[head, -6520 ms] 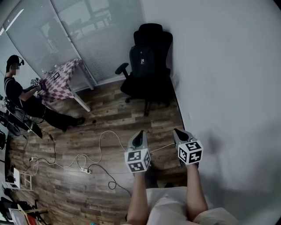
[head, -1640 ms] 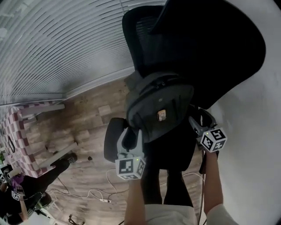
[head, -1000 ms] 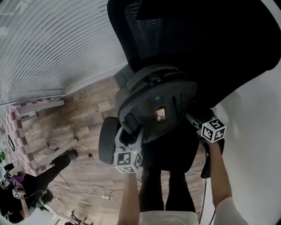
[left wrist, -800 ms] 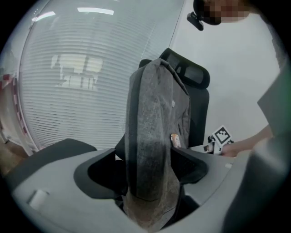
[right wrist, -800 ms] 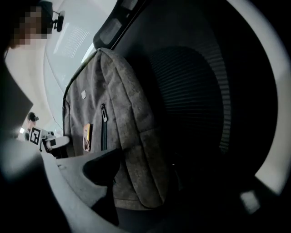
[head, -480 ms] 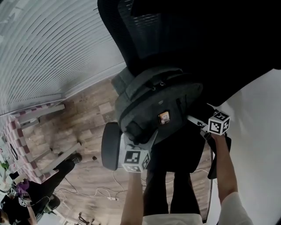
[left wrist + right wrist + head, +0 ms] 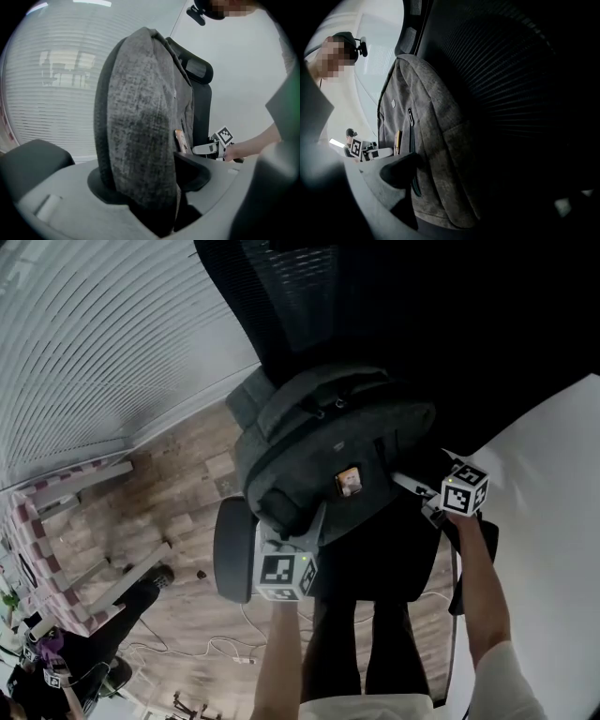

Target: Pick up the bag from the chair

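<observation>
The grey bag (image 7: 328, 442) stands upright on the seat of the black chair (image 7: 394, 315), with its back against the backrest. From the head view one counts one bag, one chair and two grippers. The left hand-held gripper (image 7: 292, 521) is at the bag's side near the armrest (image 7: 234, 549). The right hand-held gripper (image 7: 408, 482) is at the bag's other side, toward the white wall (image 7: 553, 521). Only this view shows the wooden floor (image 7: 187, 615) under the chair and the table (image 7: 47, 493) with a checked cloth, well apart from the chair.

The left gripper view shows what the head view does not. The edge of the bag fills the gap, and both jaws are closed against its fabric, one on each face. Behind the bag the other gripper's marker cube (image 7: 224, 136) is seen.

In the right gripper view one jaw presses on the front of the bag (image 7: 440, 140). The bag fills the gap here also, so this gripper is clamped on it, but the second jaw is almost lost in the dark before the backrest.

One small orange label (image 7: 349, 481) is on the front of the bag; all three views show it.
</observation>
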A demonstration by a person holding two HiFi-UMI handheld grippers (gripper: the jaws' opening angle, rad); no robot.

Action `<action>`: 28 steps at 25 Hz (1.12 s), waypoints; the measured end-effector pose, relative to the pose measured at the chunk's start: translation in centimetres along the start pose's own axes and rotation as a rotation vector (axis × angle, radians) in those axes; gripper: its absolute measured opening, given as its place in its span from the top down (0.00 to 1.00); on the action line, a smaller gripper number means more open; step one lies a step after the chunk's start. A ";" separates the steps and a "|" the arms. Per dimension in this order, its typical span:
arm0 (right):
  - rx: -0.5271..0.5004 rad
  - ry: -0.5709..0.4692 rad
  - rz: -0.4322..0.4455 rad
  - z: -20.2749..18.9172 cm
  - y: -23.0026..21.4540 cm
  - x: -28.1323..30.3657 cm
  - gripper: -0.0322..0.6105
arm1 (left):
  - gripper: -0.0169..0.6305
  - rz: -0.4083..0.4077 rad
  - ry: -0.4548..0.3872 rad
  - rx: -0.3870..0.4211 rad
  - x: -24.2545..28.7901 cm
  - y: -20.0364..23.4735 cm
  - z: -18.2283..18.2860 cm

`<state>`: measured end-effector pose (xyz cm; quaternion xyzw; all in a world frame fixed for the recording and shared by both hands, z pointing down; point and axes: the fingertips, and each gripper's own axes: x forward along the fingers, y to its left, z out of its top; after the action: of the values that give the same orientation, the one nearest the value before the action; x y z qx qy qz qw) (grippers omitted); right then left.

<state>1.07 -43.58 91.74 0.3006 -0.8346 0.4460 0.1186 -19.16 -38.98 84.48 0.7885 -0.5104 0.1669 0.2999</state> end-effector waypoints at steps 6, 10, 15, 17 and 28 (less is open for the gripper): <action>-0.034 -0.026 -0.010 0.4 1.7 -1.4 0.26 | 0.66 -0.041 -0.004 -0.011 -1.3 -1.1 0.0; -0.054 -0.055 -0.029 0.6 3.0 -2.2 0.27 | 0.71 -0.051 -0.017 -0.005 -2.0 -1.5 0.3; -0.042 -0.081 -0.053 0.0 4.5 -3.9 0.28 | 0.72 -0.092 -0.008 0.009 -2.9 -2.2 0.8; -0.029 -0.093 -0.064 -0.2 5.1 -4.8 0.28 | 0.72 -0.110 -0.001 0.024 -3.4 -2.8 1.1; -0.057 -0.120 -0.180 1.6 12.6 -10.5 0.28 | 0.73 -0.204 -0.032 0.024 -9.3 -5.3 4.6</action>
<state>1.79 -35.46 77.43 0.3971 -0.8221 0.3910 0.1168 -18.54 -33.80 74.04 0.8425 -0.4302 0.1288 0.2975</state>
